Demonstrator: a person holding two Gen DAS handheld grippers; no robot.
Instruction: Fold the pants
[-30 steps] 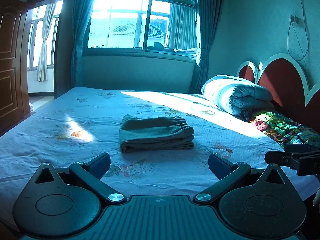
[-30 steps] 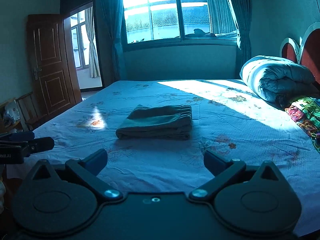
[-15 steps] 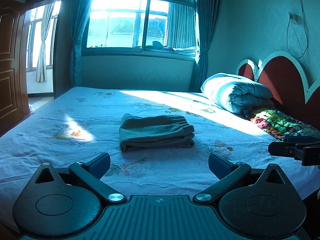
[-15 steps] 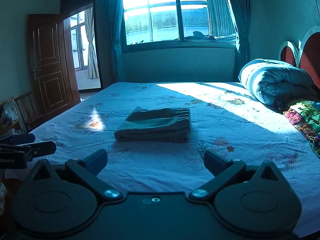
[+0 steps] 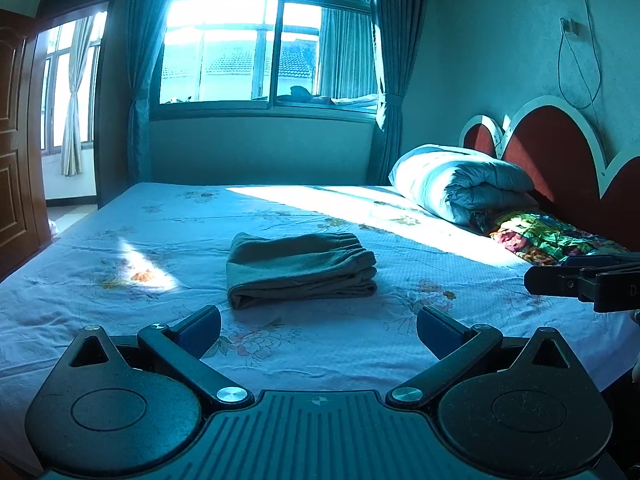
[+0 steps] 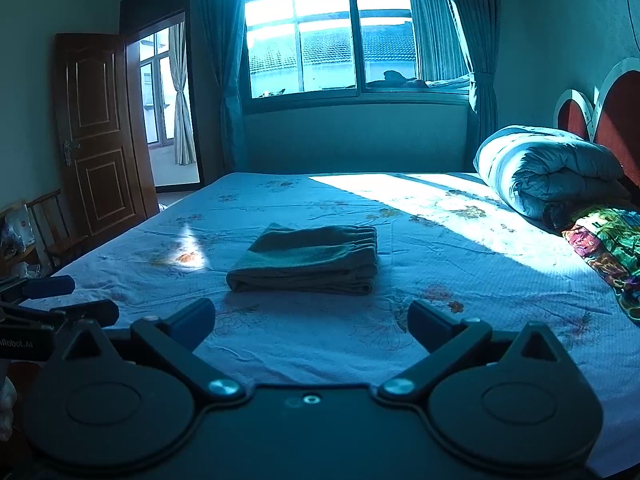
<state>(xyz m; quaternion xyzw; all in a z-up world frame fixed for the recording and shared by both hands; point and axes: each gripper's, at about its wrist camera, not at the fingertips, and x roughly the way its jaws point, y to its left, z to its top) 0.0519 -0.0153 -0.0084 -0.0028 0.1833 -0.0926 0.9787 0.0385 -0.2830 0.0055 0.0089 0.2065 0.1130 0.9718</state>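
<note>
The grey-green pants (image 5: 300, 268) lie folded in a compact stack in the middle of the bed, waistband to the right; they also show in the right wrist view (image 6: 308, 260). My left gripper (image 5: 318, 326) is open and empty, held above the near edge of the bed, well short of the pants. My right gripper (image 6: 312, 322) is open and empty too, at a similar distance. Each gripper shows at the edge of the other's view: the right one (image 5: 580, 280), the left one (image 6: 60, 300).
The bed (image 5: 120, 272) has a light floral sheet. A rolled duvet (image 5: 460, 184) and a colourful pillow (image 5: 552, 236) lie by the red headboard (image 5: 560, 152) on the right. A wooden door (image 6: 96, 136) stands open at the left, a window (image 6: 352, 32) behind.
Both grippers have drawn back and lifted slightly from the bed. The pants have not moved and both grippers stay open.
</note>
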